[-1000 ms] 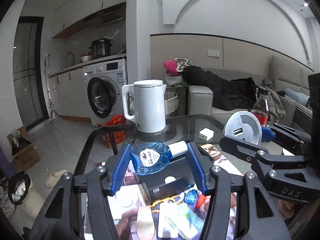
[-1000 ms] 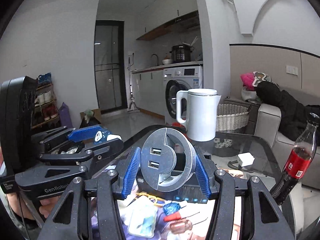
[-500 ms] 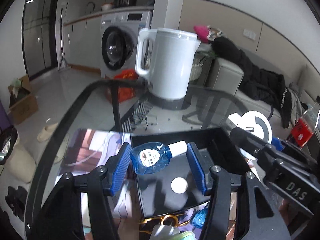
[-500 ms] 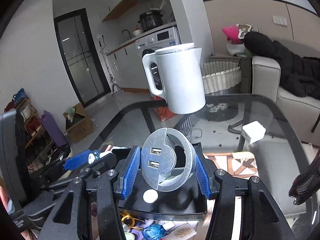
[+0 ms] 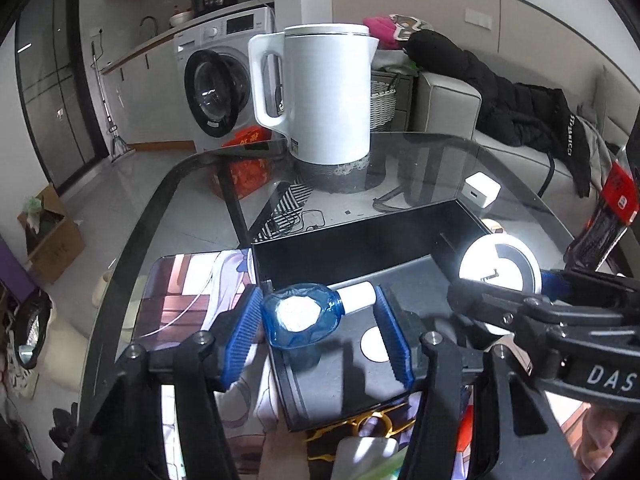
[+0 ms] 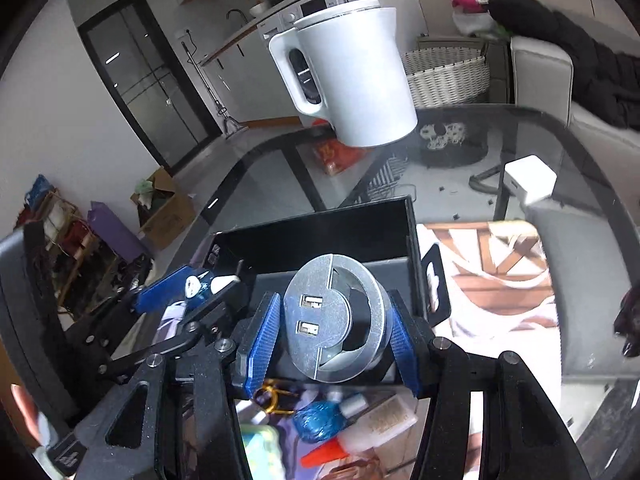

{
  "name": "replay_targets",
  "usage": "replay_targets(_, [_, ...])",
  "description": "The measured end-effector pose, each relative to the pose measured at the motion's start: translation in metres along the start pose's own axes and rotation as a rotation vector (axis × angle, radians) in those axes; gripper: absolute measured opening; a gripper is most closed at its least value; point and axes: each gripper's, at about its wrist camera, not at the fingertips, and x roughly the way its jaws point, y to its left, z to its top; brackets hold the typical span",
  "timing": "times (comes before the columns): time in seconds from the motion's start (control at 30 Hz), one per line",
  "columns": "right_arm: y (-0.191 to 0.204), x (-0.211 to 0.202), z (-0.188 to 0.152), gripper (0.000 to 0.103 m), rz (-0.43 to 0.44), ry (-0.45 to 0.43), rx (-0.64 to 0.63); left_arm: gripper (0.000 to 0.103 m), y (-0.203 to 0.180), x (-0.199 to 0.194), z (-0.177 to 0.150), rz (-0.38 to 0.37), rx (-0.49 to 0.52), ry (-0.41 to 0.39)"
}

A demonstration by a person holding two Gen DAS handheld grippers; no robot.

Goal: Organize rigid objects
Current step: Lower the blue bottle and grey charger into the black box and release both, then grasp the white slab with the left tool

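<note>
My left gripper (image 5: 318,332) is shut on a small blue bottle (image 5: 302,316) with a white cap and holds it over the near left part of a black open box (image 5: 360,248). My right gripper (image 6: 332,340) is shut on a round silver USB hub (image 6: 328,320) and holds it over the same black box (image 6: 316,240). The hub also shows in the left wrist view (image 5: 498,266), and the blue bottle in the right wrist view (image 6: 198,286). A white round disc (image 5: 374,344) lies inside the box.
A white kettle (image 5: 324,96) stands on the glass table (image 5: 440,148) behind the box, with a white charger cube (image 5: 482,190) to its right. Another blue bottle (image 6: 320,420), a red-tipped tube (image 6: 332,454) and other small items lie on a printed mat in front of the box.
Both grippers have tilted down and moved forward over the black box, carrying the blue bottle and the USB hub. Both stay shut on their objects.
</note>
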Motion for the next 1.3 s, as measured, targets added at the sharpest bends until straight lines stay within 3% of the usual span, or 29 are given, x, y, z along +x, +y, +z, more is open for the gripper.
replay_targets(0.07, [-0.002,-0.001,-0.004,0.048,0.003,0.033,0.046,0.057,-0.001,0.000,0.000,0.006,0.030,0.003])
replay_targets(0.13, [0.002,-0.003,-0.009,0.033,-0.047,0.060,0.043,0.057,0.003,0.000,0.002,-0.014,0.019,0.006])
replay_targets(0.23, [0.012,-0.008,-0.015,0.033,-0.071,0.088,0.038,0.057,0.009,-0.002,0.004,-0.047,0.011,0.024])
replay_targets(0.47, [0.015,-0.011,-0.023,0.033,-0.073,0.114,0.025,0.058,0.005,-0.010,0.000,-0.032,0.034,0.083])
replay_targets(0.67, [0.015,-0.009,-0.020,0.042,-0.062,0.074,0.001,0.070,0.013,-0.019,-0.004,-0.073,-0.027,0.071])
replay_targets(0.77, [0.022,-0.024,-0.021,0.047,-0.059,0.002,-0.039,0.075,0.018,-0.030,-0.004,-0.084,-0.041,0.015])
replay_targets(0.9, [0.033,-0.056,-0.028,0.068,-0.052,-0.146,-0.084,0.084,0.020,-0.055,-0.006,-0.098,-0.047,-0.087])
replay_targets(1.0, [0.049,-0.096,-0.039,0.076,-0.083,-0.346,-0.157,0.095,0.019,-0.088,-0.012,-0.067,-0.024,-0.245])
replay_targets(1.13, [0.071,-0.150,-0.068,0.089,-0.090,-0.605,-0.274,0.099,0.017,-0.132,-0.025,-0.045,0.015,-0.443])
replay_targets(1.3, [0.083,-0.190,-0.100,0.099,-0.091,-0.766,-0.326,0.103,0.022,-0.176,-0.039,-0.053,0.000,-0.584])
